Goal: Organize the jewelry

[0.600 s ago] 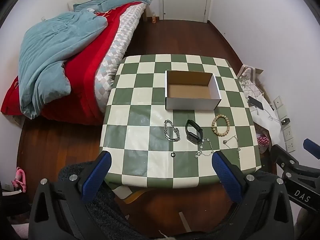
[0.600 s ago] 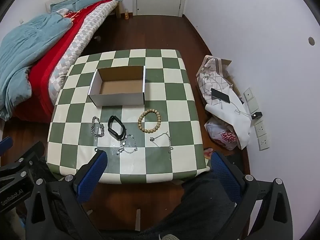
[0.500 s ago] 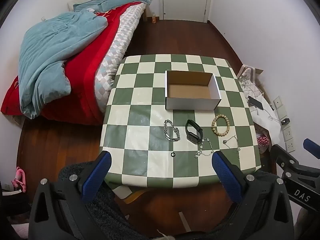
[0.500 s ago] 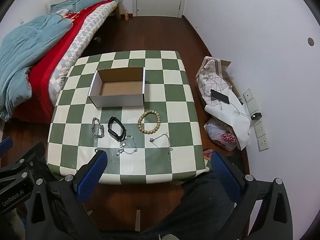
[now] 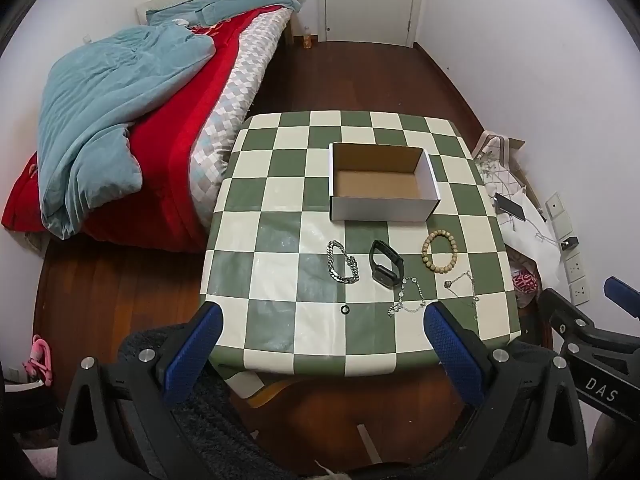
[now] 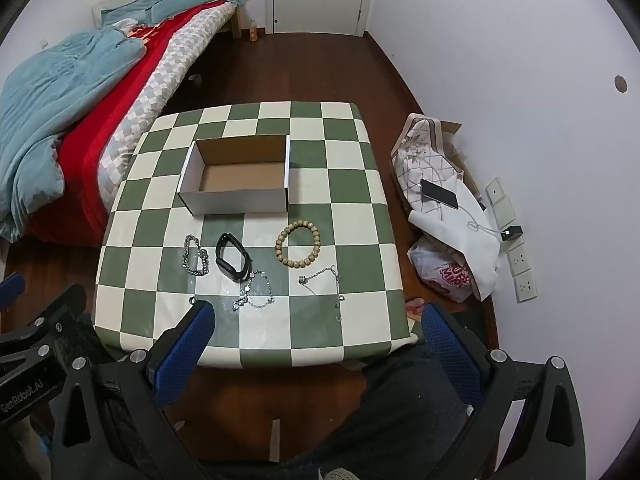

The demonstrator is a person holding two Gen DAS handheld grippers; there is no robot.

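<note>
1. A green-and-cream checkered counter (image 5: 280, 216) stands on dark wood floor beside a bed (image 5: 168, 152) with a red cover.
2. An open cardboard box (image 5: 382, 204) sits mid-counter. In front of it lie a chain bracelet (image 5: 342, 262), black band (image 5: 385, 265), bead bracelet (image 5: 439, 251) and two thin chains, possibly necklaces.
3. Left gripper (image 5: 320, 354) and right gripper (image 6: 316, 354) hang short of the counter, fingers spread, holding nothing.

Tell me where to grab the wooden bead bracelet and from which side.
Pinch one stretch of the wooden bead bracelet ring, one finger inside the loop and one outside, coming straight down. It lies flat and open on the checkered table, apart from the neighbouring chains; its right arc looks clearest.
</note>
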